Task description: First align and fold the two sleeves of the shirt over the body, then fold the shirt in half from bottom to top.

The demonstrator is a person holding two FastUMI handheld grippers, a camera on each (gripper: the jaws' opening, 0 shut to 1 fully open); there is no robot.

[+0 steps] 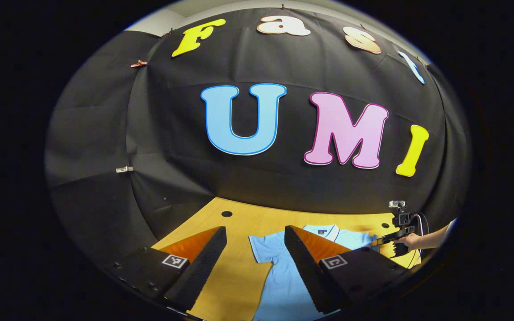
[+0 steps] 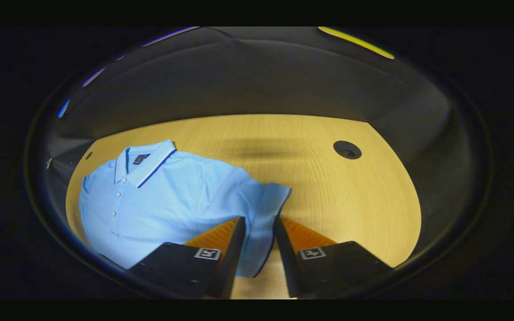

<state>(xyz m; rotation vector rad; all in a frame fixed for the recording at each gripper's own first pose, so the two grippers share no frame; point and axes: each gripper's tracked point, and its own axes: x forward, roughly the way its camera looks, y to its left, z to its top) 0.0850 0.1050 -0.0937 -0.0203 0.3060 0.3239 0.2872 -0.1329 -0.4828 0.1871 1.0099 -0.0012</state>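
shirt (image 2: 163, 200) flat on bench (image 2: 350, 200), collar toward far wall, buttons up, both sleeves still out. right tongs (image 2: 259, 240) released, straddling right sleeve (image 2: 263, 223), cuff lying between the parted fingers along their line; body off to the left from there. left tongs (image 1: 257, 258) released, hovering wide above the other sleeve (image 1: 266, 245). likely next: pinch right cuff, carry leftward over body.

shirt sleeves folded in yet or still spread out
Spread. The shirt lies flat on the table; its sleeve sticks out sideways between the right gripper fingers.
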